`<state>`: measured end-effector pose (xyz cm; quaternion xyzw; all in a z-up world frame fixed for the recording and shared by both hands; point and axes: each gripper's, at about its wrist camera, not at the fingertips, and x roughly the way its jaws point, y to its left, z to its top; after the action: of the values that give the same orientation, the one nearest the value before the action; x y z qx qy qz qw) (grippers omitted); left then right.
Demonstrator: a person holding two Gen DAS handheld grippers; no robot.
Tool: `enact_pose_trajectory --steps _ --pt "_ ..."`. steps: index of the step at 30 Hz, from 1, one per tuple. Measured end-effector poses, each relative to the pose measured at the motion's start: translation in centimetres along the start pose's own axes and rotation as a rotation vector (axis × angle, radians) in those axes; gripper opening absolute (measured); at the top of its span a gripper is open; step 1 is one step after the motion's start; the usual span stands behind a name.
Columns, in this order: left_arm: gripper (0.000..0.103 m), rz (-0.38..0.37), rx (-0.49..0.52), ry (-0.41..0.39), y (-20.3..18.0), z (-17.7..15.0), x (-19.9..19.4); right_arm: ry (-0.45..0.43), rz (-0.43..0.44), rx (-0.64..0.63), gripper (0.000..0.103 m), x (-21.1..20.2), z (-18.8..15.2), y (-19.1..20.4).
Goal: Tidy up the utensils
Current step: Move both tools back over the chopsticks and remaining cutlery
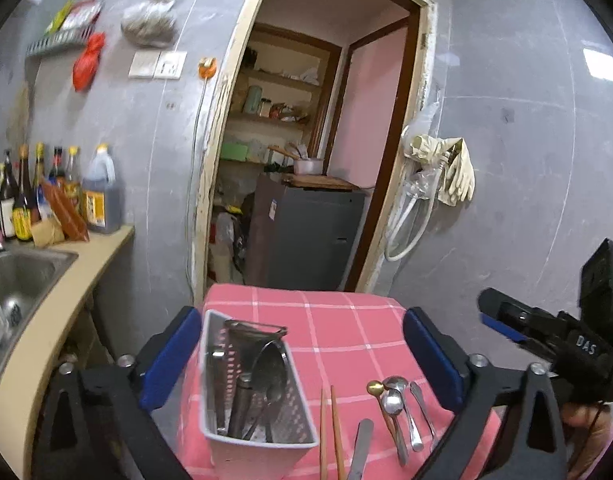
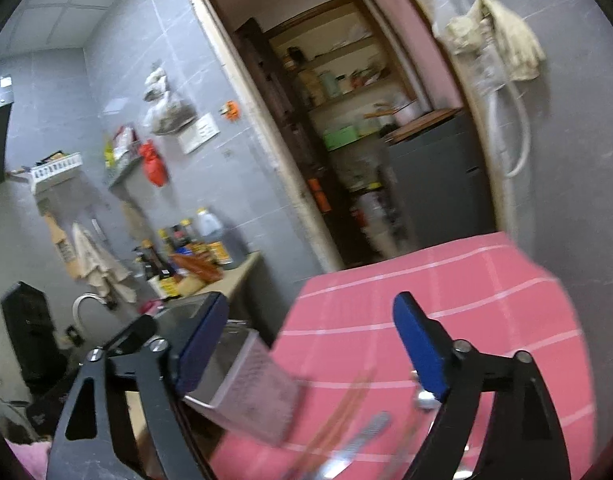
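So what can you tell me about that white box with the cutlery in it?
The white plastic utensil holder with perforated walls lies tipped on its side on the pink checked tablecloth, open end facing the doorway. Inside lie dark metal utensils, including a ladle or large spoon. It sits left of the loose wooden chopsticks; no tool touches it.

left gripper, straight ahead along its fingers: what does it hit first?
Probably nothing close. The left gripper, open and empty, sits above the utensil caddy and pink checked tablecloth. Its line seems to pass over both toward the doorway and grey cabinet; depth is unclear.
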<state>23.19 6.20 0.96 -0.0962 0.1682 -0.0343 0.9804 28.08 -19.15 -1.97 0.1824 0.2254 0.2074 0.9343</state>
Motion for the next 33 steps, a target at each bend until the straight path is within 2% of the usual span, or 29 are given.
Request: enact_pose_trajectory --steps 4,11,16,24,33 --pt "0.103 0.023 0.026 -0.006 -2.8 -0.6 0.5 -0.034 -0.099 -0.024 0.101 -2.2 0.4 -2.2" --pt "0.103 0.011 0.045 0.034 -6.1 -1.8 1.8 -0.050 -0.221 -0.102 0.102 -4.7 0.5 -4.7" --pt "0.103 0.003 0.064 0.064 -8.1 -2.9 2.8 -0.026 -0.275 -0.180 0.102 -5.6 0.2 -6.4" --pt "0.103 0.027 0.080 0.136 -9.7 -5.3 4.8 0.053 -0.272 -0.220 0.102 -4.4 -0.4 -9.0" --pt "0.103 0.028 0.115 0.274 -10.6 -8.6 8.4 0.186 -0.214 -0.190 0.102 -0.6 -2.1 -12.5"
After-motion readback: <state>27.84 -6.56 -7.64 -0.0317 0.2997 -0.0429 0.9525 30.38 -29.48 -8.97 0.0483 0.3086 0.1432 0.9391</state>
